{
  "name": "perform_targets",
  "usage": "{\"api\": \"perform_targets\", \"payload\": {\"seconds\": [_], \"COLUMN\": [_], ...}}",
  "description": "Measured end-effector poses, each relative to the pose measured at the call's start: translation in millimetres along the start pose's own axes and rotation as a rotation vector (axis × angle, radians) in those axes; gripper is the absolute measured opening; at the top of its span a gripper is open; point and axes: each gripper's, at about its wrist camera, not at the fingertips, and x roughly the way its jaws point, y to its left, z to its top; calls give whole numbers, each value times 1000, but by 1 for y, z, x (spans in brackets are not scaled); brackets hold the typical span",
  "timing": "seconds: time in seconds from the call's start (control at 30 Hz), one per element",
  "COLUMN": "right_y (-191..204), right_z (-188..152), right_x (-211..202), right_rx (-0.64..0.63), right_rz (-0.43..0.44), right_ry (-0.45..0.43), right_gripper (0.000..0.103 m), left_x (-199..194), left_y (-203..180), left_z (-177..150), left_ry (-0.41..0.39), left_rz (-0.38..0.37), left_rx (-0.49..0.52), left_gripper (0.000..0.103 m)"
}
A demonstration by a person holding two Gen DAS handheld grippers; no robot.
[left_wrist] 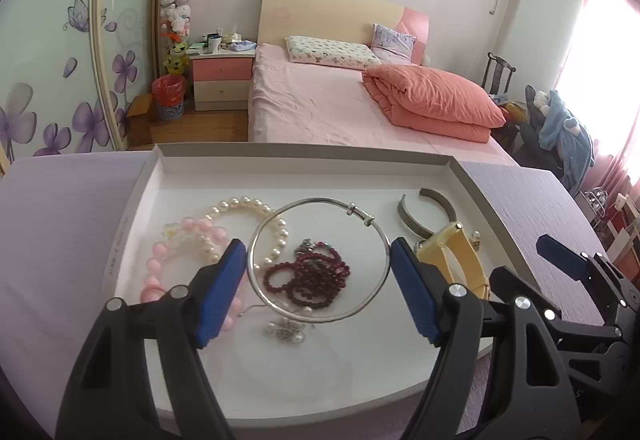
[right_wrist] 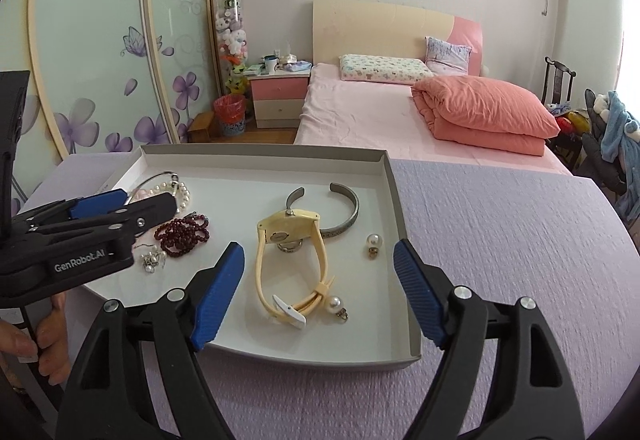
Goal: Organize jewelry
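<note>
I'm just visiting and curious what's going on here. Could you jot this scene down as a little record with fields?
setting: bedroom, lilac-covered table
container: shallow white tray
left side of tray: pearl bracelet, pink bead bracelet, dark red beads, silver bangle
right side of tray: yellow watch, grey cuff, pearl earring
left gripper: open, above the silver bangle
right gripper: open, above the yellow watch

white "GenRobot.AI" lettering on the black body of the left gripper (right_wrist: 105, 205), seen from the right wrist; engraving on the grey cuff bracelet (right_wrist: 343, 215), too small to read; small print along the tray rim (left_wrist: 120, 240), illegible
</note>
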Motion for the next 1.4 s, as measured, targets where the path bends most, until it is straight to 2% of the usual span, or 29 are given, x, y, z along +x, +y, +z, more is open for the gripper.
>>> {"api": "perform_targets", "payload": {"seconds": [0.1,0.2,0.33,0.47,0.73,0.87,1.17,1.4], "right_y": [0,0,0,3,13,22,35,42], "right_z": [-1,-3,-4,-5,-12,-20,-38,-44], "right_x": [0,-2,-9,-18,-37,-42,-55,-86], "right_rx": [-5,-3,5,14,9,-2,12,12], "right_rz": [-7,-5,-2,9,28,42,44,30], "right_ry": [0,-3,-20,-38,-59,-46,-5,-68], "right_gripper": [78,83,92,97,101,102,102,102], "left_x": [1,-7,-23,-42,-93,-109,-139,-165], "left_y": [-1,5,14,27,46,54,62,47], "left_z": [-1,-1,1,-2,-28,-43,-74,-83], "left_ry": [6,-18,-40,-55,-111,-100,-118,-206], "left_rz": [-11,-5,-25,-25,60,84,93,80], "left_rx": [-14,-35,-67,-86,-63,-71,-75,-15], "left_gripper": [75,92,101,101,101,101,101,101]}}
